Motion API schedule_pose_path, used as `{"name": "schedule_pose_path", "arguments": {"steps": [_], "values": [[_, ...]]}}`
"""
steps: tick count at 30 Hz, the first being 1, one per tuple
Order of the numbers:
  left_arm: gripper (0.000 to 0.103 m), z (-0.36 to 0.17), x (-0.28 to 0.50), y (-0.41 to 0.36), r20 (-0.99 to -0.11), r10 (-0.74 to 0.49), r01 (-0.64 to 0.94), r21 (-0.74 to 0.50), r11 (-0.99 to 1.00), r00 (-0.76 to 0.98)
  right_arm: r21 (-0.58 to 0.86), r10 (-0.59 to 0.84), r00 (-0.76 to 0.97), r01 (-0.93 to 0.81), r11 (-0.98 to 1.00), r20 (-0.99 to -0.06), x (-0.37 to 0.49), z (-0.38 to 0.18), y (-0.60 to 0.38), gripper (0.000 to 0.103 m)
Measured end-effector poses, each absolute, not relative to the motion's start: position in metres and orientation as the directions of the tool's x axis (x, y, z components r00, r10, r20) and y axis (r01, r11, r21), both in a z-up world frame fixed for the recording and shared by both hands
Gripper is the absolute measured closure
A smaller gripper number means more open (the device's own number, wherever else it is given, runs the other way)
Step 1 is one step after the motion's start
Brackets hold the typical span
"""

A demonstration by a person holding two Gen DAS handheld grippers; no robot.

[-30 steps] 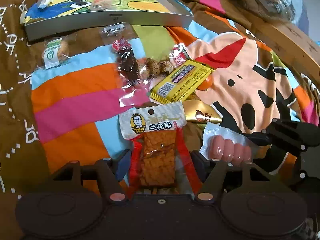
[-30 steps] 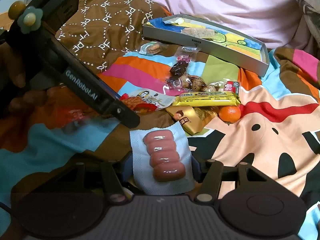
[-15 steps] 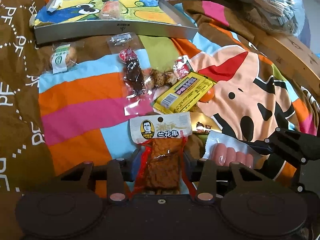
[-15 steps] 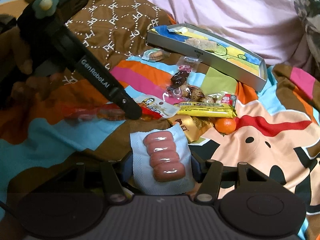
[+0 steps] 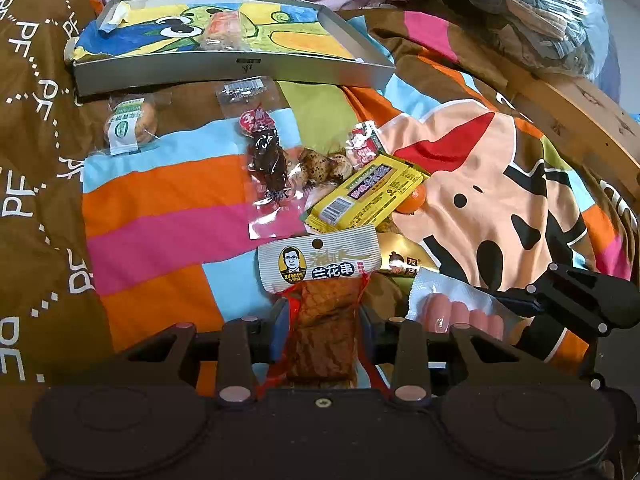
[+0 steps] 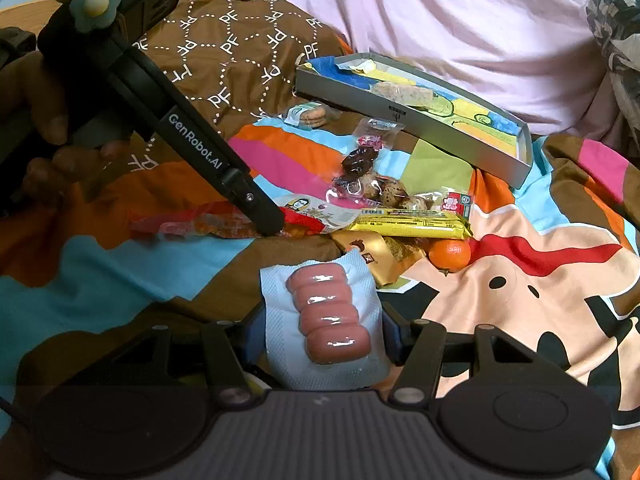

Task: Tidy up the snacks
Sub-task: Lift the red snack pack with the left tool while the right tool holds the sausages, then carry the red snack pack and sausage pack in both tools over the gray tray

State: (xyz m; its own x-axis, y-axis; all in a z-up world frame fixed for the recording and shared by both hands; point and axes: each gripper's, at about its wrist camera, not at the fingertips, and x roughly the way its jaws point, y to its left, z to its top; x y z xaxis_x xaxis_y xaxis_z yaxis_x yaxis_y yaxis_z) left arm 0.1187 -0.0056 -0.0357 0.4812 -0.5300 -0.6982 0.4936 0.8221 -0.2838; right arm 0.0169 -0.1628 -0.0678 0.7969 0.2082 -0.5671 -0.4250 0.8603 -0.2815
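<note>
My left gripper (image 5: pixel 322 316) is shut on a red-edged dried tofu pack (image 5: pixel 320 268) with a white header, its pads pressing both sides. In the right wrist view its fingers (image 6: pixel 268 220) pinch that pack low over the quilt. My right gripper (image 6: pixel 322 328) is shut on a clear pack of pink sausages (image 6: pixel 328 312). That sausage pack (image 5: pixel 452 312) also shows at the lower right of the left wrist view. A grey tray (image 5: pixel 240 68) with a cartoon lining lies at the far side with a wrapped snack (image 5: pixel 224 30) in it.
On the colourful quilt lie a yellow bar (image 5: pixel 368 196), a small orange (image 5: pixel 414 202), a dark dried-fruit pack (image 5: pixel 268 160), a speckled egg pack (image 5: pixel 324 168), a gold packet (image 5: pixel 404 260) and a biscuit pack (image 5: pixel 128 124). A wooden bed edge (image 5: pixel 580 120) curves at right.
My left jaws have closed from wide apart onto the tofu pack, squeezing its sides. The right gripper keeps the sausage pack as before.
</note>
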Motion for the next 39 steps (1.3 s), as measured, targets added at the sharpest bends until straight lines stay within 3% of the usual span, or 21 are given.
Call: {"name": "schedule_pose_path", "arguments": {"steps": [15, 25, 39], "values": [[0.065, -0.025, 0.117, 0.006, -0.597, -0.554, 0.43, -0.353, 0.831, 0.581, -0.311, 0.206, 0.837, -0.4, 0.862, -0.506, 0.015, -0.059, -0.165, 0.041], [0.065, 0.001, 0.118, 0.018, -0.5, -0.492, 0.35, -0.355, 0.867, 0.713, -0.346, 0.197, 0.87, -0.375, 0.86, -0.452, 0.03, -0.041, -0.171, 0.041], [0.064, 0.075, 0.205, 0.008, -0.362, -0.395, 0.262, -0.363, 0.894, 0.844, -0.331, 0.23, 0.906, -0.352, 0.875, -0.356, 0.136, 0.027, -0.198, 0.041]]}}
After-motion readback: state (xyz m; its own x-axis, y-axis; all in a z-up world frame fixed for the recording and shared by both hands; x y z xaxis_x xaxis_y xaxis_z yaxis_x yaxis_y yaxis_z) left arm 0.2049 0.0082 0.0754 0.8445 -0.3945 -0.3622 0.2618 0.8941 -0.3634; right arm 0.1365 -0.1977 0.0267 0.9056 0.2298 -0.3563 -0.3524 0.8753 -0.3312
